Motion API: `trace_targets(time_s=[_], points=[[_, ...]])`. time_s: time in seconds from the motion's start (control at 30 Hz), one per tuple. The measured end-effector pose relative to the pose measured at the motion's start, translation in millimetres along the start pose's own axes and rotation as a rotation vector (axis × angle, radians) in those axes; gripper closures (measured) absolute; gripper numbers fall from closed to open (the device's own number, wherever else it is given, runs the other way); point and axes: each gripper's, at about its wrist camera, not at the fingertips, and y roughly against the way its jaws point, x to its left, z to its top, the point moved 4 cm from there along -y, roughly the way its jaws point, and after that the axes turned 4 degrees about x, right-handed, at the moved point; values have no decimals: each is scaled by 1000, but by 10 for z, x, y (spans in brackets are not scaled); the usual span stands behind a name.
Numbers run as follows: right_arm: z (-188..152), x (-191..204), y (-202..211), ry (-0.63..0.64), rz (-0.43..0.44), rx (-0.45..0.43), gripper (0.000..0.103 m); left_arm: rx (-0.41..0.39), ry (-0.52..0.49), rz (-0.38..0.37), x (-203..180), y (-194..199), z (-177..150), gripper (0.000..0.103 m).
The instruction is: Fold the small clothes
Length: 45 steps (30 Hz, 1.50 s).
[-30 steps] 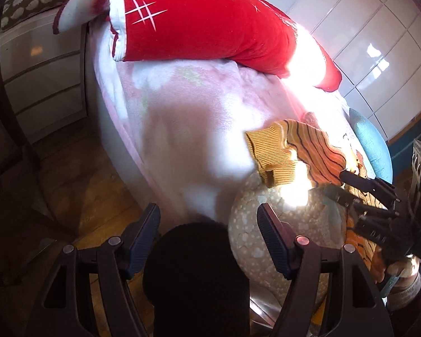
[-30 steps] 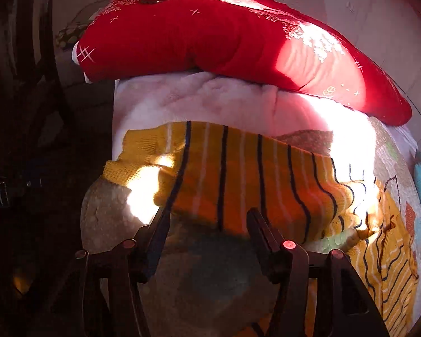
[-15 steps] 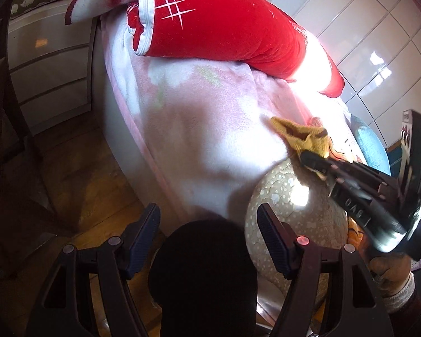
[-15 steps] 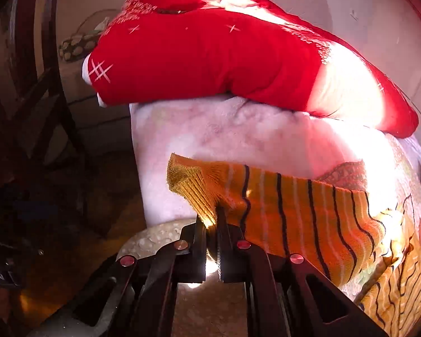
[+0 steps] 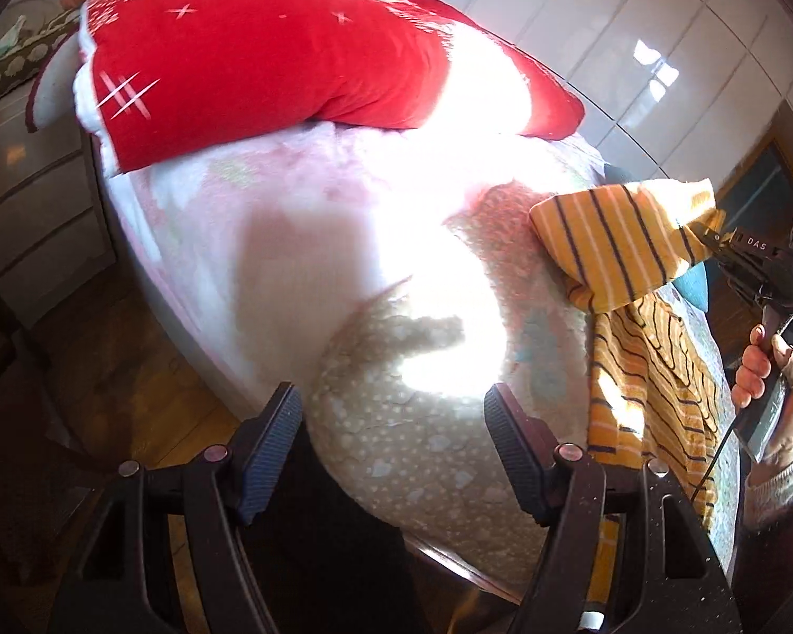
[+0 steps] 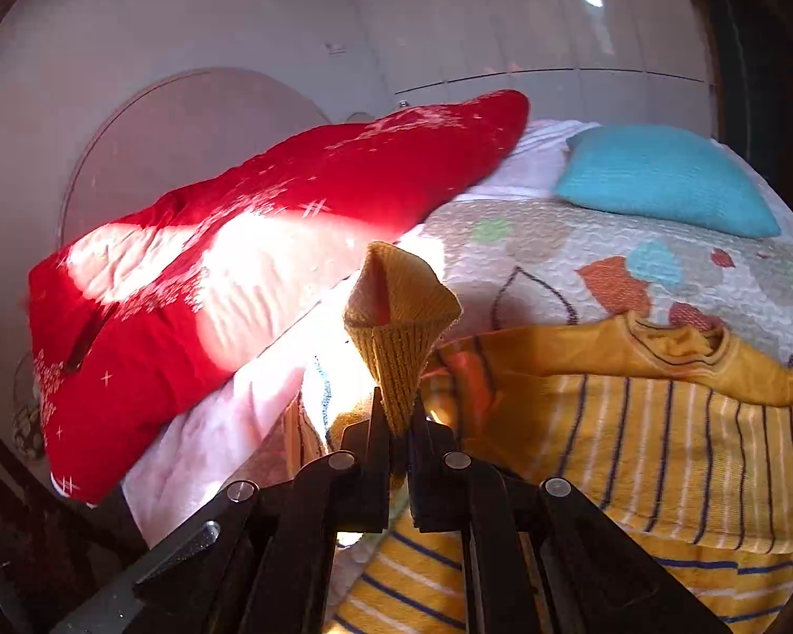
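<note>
A small yellow striped sweater (image 6: 634, 422) lies on a bed (image 5: 301, 243), spread over a patterned quilt (image 6: 581, 243) near the bed's foot end; the big red pillow (image 6: 238, 264) serves here as the landmark, and the sweater sits on the side of it nearer the cameras, well short of it, with pale pink blanket (image 5: 269, 211) between; a turquoise cushion (image 6: 661, 174) rests on the bed beyond the far tip of the red pillow. The right hand-held gripper (image 6: 396, 417) is clamped together on the ribbed cuff (image 6: 402, 306) of one sleeve; the cuff flares out above the pinched fingers like a cone, pointing toward the red pillow; in the left wrist view the sleeve is lifted off the bed and hangs taut from that gripper, with the person's right hand (image 5: 772, 370) on its handle. The left hand-held gripper (image 5: 391, 438) stands apart with nothing between its fingers, hovering over a speckled blanket (image 5: 417, 422) at the bed's near edge, farther from the red pillow than the sweater is. The step in hand appears to be the first sleeve fold; the next move probably calls for carrying the cuff across the sweater's body and laying it flat, then opening the fingers; the idle left gripper could pin the body so it does not drag.
</note>
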Motion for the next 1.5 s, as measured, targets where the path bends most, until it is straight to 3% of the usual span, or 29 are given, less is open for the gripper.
trace_targets(time_s=[0.13, 0.27, 0.37, 0.47, 0.63, 0.83, 0.97, 1.03, 1.13, 1.17, 1.37, 1.47, 1.5], points=[[-3, -1340, 351, -219, -142, -34, 97, 25, -78, -13, -350, -91, -19, 32], [-296, -2498, 666, -432, -234, -38, 97, 61, -142, -28, -684, -233, -56, 32], [-621, -3029, 764, -540, -258, -15, 97, 82, -198, -38, -950, -331, -81, 32], [-893, -3309, 808, -622, -241, 18, 93, 108, -240, -54, -1191, -456, -104, 32], [-1079, -3382, 1113, -604, -220, -3, 72, 155, -295, -75, -1495, -694, -160, 32], [-1474, -3402, 1442, -596, -95, 99, 69, 206, -386, -52, -1674, -1009, -215, 32], [-1805, -3341, 1678, -533, -71, 175, 63, 197, -432, -41, -1777, -1089, -195, 32], [-1962, -3322, 1809, -469, -163, 210, 61, 201, -435, -43, -1789, -1128, -185, 32], [-2194, -3326, 2023, -367, -391, 249, 60, 199, -445, -34, -1782, -1167, -208, 32], [-2262, -3324, 2087, -366, -409, 243, 60, 194, -451, -34, -1785, -1170, -222, 30], [-2539, -2972, 2138, -400, -228, 193, 49, 153, -530, 14, -1875, -1187, -365, 19], [-2572, -2627, 1960, -373, -130, 189, 43, 181, -558, -1, -1917, -1132, -432, 21], [-2587, -2520, 1919, -356, -112, 186, 43, 191, -551, -25, -1919, -1100, -449, 28]])
